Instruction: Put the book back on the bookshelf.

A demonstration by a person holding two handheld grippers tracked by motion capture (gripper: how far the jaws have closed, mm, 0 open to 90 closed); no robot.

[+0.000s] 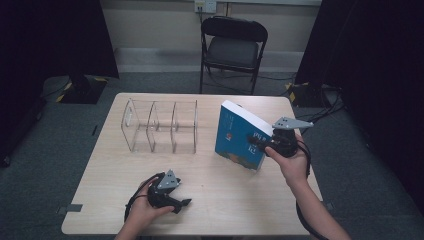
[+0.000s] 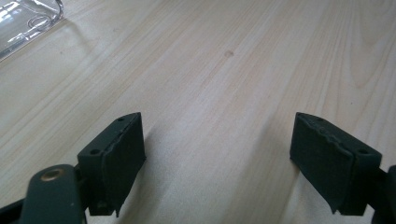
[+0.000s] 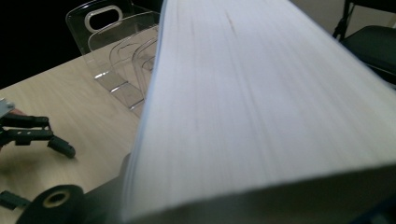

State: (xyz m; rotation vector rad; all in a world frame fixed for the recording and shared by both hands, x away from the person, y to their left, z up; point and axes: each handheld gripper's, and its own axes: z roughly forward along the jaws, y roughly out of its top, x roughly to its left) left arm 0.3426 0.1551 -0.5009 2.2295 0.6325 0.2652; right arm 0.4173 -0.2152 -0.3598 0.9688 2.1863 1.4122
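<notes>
The right tool (image 1: 260, 144) grips a thick blue book (image 1: 239, 135) by its side and holds it standing up, tilted a little, on the right part of the wooden surface (image 1: 215, 205). In the right gripper view the white page edges of the book (image 3: 261, 102) are very close up. A clear plastic rack (image 1: 160, 126) with slots stands to the left of the book, near it but not touching. The left tool (image 1: 175, 200) rests low on the surface, near the front edge, well apart from the book. Its two black jaws are spread wide with nothing between them, just bare wood. A black chair (image 1: 232, 47) stands behind the surface.
</notes>
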